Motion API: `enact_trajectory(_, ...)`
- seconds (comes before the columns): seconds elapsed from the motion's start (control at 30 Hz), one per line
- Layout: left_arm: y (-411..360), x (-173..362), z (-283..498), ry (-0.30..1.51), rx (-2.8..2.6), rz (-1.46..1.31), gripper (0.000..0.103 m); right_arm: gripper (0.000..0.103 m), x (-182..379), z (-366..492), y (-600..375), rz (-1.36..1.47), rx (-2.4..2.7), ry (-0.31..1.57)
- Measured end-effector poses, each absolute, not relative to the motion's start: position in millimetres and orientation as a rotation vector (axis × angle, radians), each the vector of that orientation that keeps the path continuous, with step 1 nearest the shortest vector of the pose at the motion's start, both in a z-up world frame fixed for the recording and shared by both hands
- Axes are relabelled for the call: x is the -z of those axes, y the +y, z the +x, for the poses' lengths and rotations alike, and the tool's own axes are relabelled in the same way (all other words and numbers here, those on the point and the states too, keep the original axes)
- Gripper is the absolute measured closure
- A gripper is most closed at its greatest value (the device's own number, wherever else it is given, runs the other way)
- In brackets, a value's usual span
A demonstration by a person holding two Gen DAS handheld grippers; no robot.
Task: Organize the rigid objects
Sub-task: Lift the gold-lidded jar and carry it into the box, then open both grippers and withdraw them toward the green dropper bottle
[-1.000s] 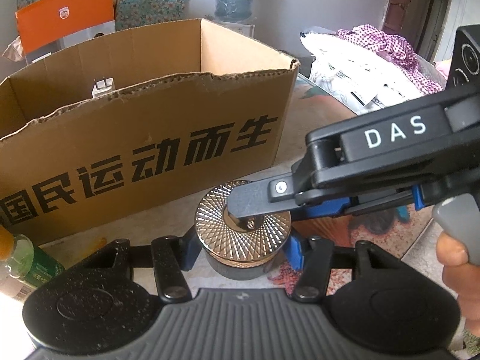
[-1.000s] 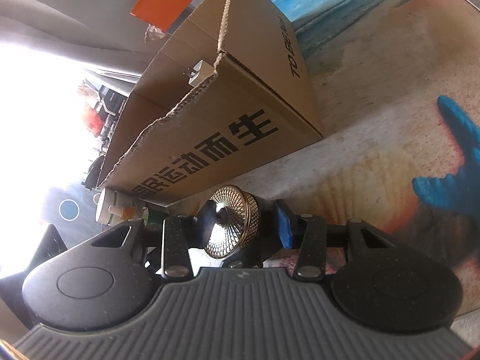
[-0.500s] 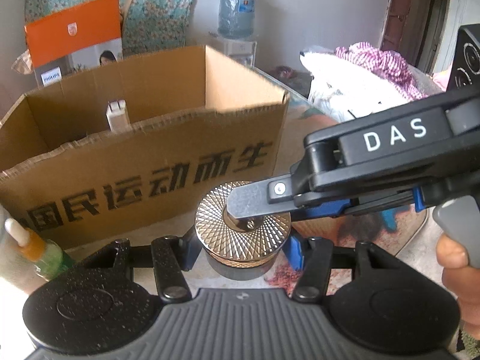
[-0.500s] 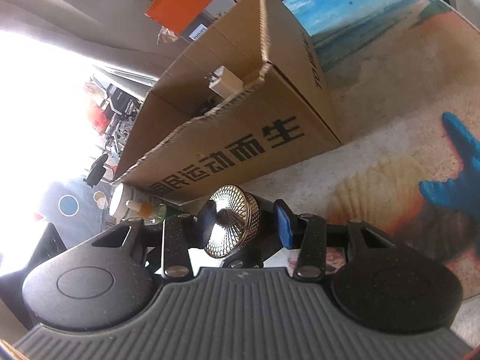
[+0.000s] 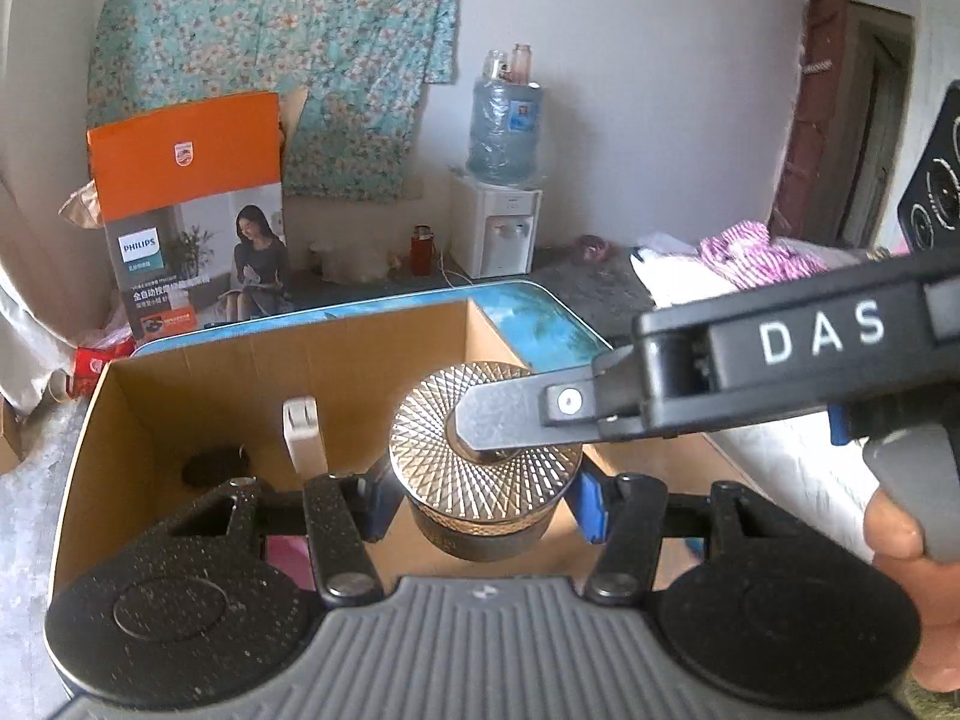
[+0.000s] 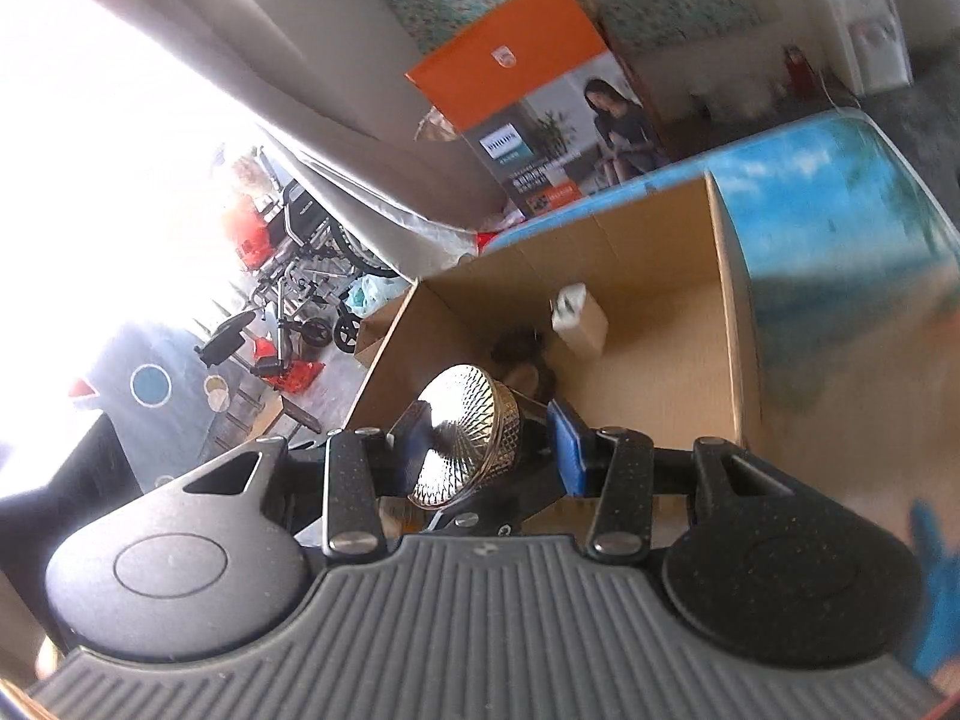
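A round jar [image 5: 486, 456] with a gold ribbed lid and a dark body hangs in the air over the open cardboard box [image 5: 198, 396]. My left gripper [image 5: 485, 504] is shut on its sides, a blue pad on each flank. My right gripper [image 6: 489, 438] is shut on it too. One of its fingers [image 5: 510, 420] lies flat on the lid, and the other is hidden under the jar. In the right wrist view the jar [image 6: 465, 441] looks tipped on its side, with the box [image 6: 648, 252] beyond it. A hand [image 5: 900, 540] holds the right gripper's handle.
In the box stand a white plug adapter [image 5: 300, 432] and a dark lump [image 5: 213, 468]. The box sits on a table with a beach print [image 5: 540, 324]. Behind are an orange Philips carton [image 5: 192, 210], a water dispenser [image 5: 501, 204] and piled clothes [image 5: 750, 258].
Both grippers have risen with the jar, from the table in front of the box's printed wall to above its rim. The inside of the box has come into view.
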State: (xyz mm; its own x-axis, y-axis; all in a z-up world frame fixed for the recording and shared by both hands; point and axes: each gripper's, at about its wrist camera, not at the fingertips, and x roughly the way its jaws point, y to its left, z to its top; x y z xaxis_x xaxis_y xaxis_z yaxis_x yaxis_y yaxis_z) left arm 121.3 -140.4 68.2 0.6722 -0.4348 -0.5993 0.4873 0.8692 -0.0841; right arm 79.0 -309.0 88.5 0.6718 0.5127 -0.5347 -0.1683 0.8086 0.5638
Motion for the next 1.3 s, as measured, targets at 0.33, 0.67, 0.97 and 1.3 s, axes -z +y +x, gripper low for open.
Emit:
enact_trajectory(0.33,-155.9,-35.1,241.9,0.885,0.439,-0.052,0.046,0.058,-85.2,217.5,-319.1,0.402,-0.398,0.923)
enact_trajectory(0.67,-160.5,-0.8,306.7,1.029,0.370,-0.125,0.046,0.059,-39.0,305.4,-310.7,0.293,-0.388,1.075)
enact_trajectory(0.97,-160.6,9.0,321.6,1.066,0.348,-0.171,0.043,0.059,-38.4,317.6,-296.6,0.175,-0.386,1.060)
enact_trajectory(1.3,-160.5,-21.8,291.9,0.970,0.372,-0.144,0.027,0.059,-57.9,288.1,-309.2,0.246,-0.397,0.912)
